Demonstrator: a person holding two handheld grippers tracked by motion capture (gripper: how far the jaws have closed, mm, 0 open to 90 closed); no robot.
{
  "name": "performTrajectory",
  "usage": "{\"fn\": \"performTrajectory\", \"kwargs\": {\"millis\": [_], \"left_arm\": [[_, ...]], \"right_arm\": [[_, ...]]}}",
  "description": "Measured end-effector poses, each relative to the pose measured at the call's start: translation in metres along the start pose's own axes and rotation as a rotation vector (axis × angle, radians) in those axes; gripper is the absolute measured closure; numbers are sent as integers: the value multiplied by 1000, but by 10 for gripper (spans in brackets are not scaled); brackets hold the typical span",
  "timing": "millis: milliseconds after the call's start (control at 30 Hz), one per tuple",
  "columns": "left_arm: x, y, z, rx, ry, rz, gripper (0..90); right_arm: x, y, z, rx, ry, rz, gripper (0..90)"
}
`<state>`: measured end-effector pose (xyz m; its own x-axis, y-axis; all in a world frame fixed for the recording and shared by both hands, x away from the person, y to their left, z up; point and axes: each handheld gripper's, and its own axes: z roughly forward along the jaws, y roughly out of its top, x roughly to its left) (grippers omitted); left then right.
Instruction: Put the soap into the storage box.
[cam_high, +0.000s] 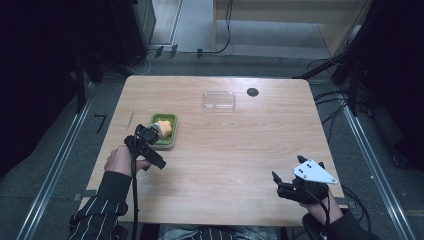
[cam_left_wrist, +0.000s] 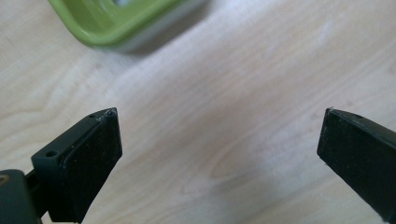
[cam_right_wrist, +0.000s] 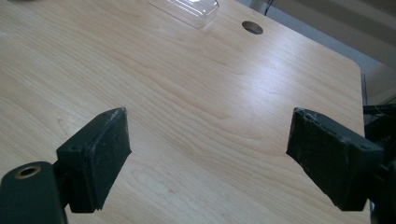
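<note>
A green tray (cam_high: 171, 141) lies on the left half of the wooden table (cam_high: 235, 150), with an orange-yellow object (cam_high: 165, 129) in it. My left gripper (cam_high: 148, 134) is at the tray's near-left edge. In the left gripper view its jaws (cam_left_wrist: 219, 135) stand wide open over bare wood with nothing between them, and a corner of the green tray (cam_left_wrist: 116, 25) sits just beyond. My right gripper (cam_high: 286, 167) rests near the table's front right, topped by a grey plate. Its jaws (cam_right_wrist: 208, 140) are open and empty.
A clear plastic container (cam_high: 219, 100) (cam_right_wrist: 187, 9) sits at the table's far middle, beside a round cable hole (cam_high: 252, 92) (cam_right_wrist: 252, 27). Dark stands and cables ring the table on the floor.
</note>
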<state>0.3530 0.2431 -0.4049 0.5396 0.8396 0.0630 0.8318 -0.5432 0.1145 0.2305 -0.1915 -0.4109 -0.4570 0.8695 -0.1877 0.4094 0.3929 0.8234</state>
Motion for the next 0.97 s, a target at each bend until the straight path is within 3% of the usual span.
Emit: {"fn": "performTrajectory", "kwargs": {"millis": [200, 667, 833, 967], "left_arm": [[-13, -18, 5, 22, -25, 26, 1], [-32, -63, 17, 38, -54, 41, 1], [-36, -68, 23, 59, -63, 55, 1], [-37, -65, 23, 46, -53, 70, 1]], "right_arm": [[0, 0, 0, 0, -1, 0, 137], [1, 0, 0, 0, -2, -1, 137], [0, 0, 0, -2, -3, 0, 137], [0, 0, 0, -1, -4, 1, 137]]}}
